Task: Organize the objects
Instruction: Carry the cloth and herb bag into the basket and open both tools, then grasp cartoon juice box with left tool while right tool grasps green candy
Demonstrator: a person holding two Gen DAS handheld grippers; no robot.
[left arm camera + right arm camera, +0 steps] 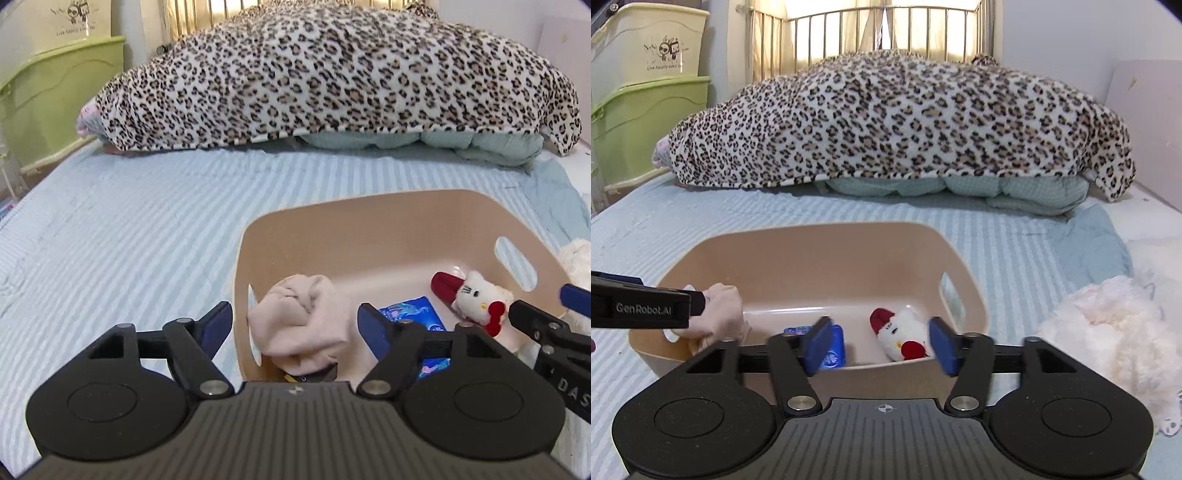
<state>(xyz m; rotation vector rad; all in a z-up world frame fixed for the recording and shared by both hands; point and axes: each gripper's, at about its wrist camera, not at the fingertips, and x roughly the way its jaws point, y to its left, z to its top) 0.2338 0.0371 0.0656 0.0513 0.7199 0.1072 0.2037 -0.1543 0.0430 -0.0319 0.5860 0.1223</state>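
Both tongs gape, holding nothing: left (295,325) over sock roll (301,325), right (877,345) w/ kitty (903,338). Fluff (1108,339) outside bin (827,240) looks soft, light; pinch mid-bulk.

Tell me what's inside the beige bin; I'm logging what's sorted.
The beige bin holds a rolled pink cloth, blue packet and Hello Kitty plush. Something dark under the cloth is mostly hidden.

The beige bin (964,306) is open on top, and its far half of floor is bare; the pink cloth bundle (301,325), blue packet (833,349) and cat plush (905,334) crowd the near side. Left of the bin the striped bedsheet (122,240) lies free. A white fluffy toy (1108,332) blocks the right, and the leopard blanket (886,122) walls off the far end.
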